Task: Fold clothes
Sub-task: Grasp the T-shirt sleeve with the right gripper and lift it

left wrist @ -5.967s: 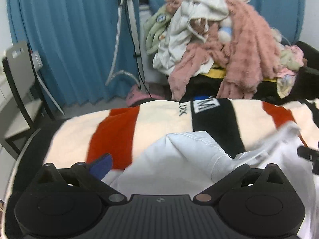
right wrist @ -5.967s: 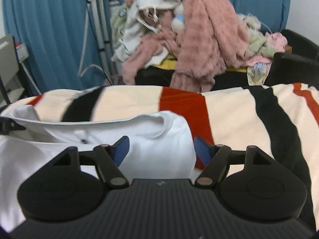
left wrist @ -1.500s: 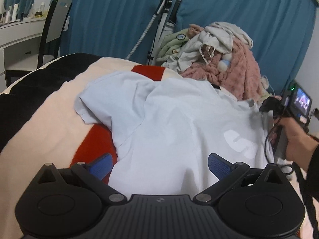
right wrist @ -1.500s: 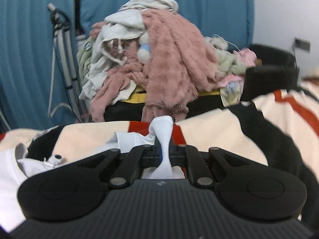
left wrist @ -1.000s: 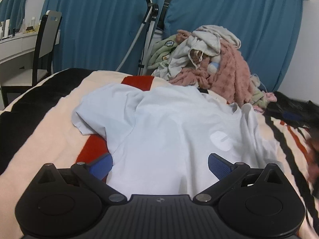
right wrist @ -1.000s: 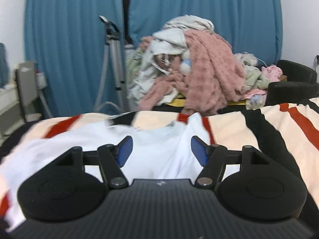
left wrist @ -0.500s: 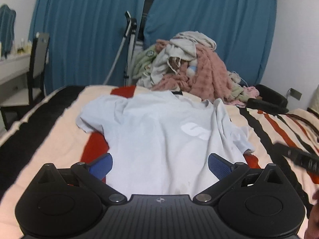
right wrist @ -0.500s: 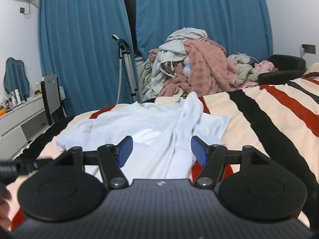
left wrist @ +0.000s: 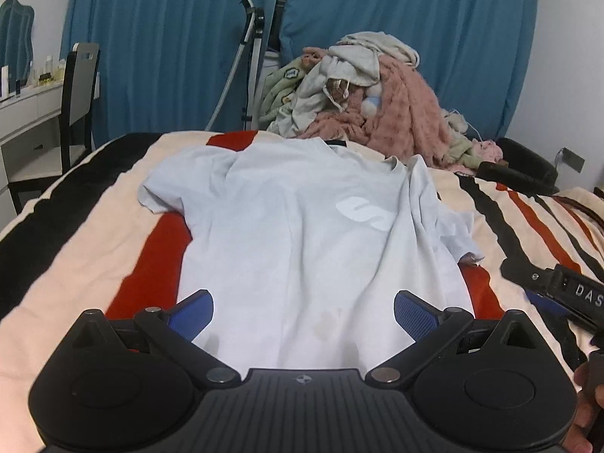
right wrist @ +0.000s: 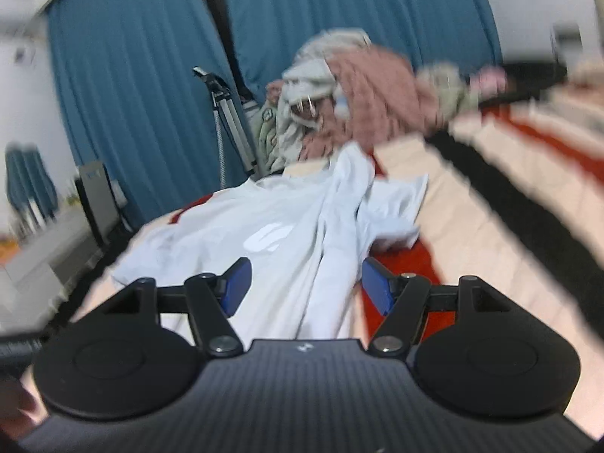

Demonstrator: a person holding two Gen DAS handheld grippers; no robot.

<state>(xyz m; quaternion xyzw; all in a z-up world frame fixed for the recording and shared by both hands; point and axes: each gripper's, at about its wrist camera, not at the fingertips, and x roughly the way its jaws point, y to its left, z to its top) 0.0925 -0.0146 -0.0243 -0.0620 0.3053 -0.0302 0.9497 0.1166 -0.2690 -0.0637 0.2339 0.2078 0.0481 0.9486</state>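
A white T-shirt (left wrist: 302, 226) with a pale chest logo lies spread on the striped blanket (left wrist: 113, 234), its hem nearest me and its right sleeve bunched. My left gripper (left wrist: 304, 313) stands open over the hem, nothing between its blue pads. In the right wrist view the same T-shirt (right wrist: 271, 241) lies ahead, with a long fold along its right side. My right gripper (right wrist: 305, 287) is open above that fold and holds nothing. The right gripper's black body (left wrist: 558, 287) shows at the left wrist view's right edge.
A heap of pink, white and green clothes (left wrist: 362, 102) sits beyond the bed's far end before blue curtains (left wrist: 170, 45). A chair (left wrist: 77, 90) and white desk (left wrist: 26, 113) stand at left. A black armrest (left wrist: 517, 173) lies at right.
The right gripper let go of the shirt and both grippers drew back toward the hem, so more of the shirt shows. The right wrist view has rolled and is blurred.
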